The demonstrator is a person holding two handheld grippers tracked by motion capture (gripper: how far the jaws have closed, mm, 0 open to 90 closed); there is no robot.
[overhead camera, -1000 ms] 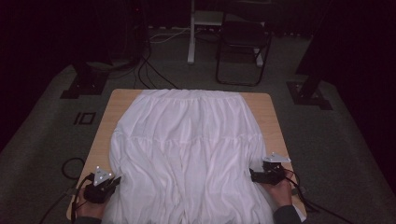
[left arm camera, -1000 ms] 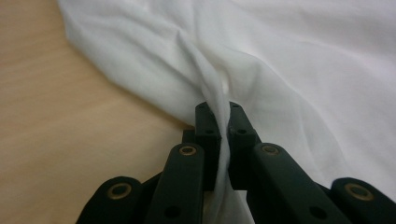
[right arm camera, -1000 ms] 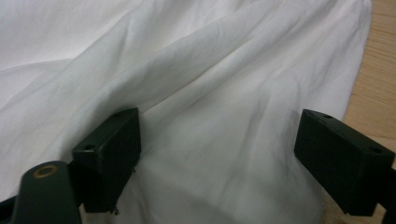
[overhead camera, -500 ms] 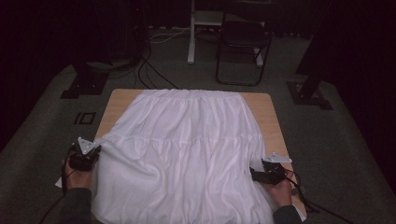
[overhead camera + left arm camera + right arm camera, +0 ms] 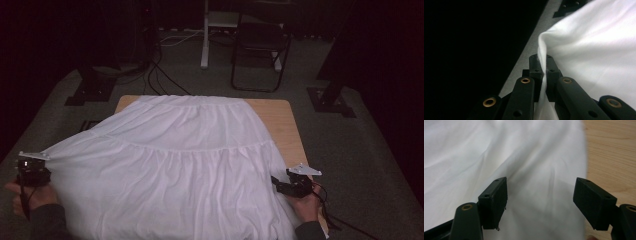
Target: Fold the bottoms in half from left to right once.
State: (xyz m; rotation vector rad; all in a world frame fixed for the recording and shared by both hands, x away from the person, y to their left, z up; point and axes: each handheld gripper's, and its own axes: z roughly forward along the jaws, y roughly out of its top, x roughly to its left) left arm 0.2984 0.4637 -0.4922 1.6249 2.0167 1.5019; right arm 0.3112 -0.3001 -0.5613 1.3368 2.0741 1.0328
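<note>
White gathered skirt spread over table, left edge pulled outward

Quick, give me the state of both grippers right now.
Left gripper: shut on the white skirt's edge.
Right gripper: open, jaws wide apart over the skirt, holding nothing.

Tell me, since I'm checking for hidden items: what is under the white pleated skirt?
A light wooden table, bare along its far and right edges. Whatever else lies beneath the white pleated skirt is covered.
</note>
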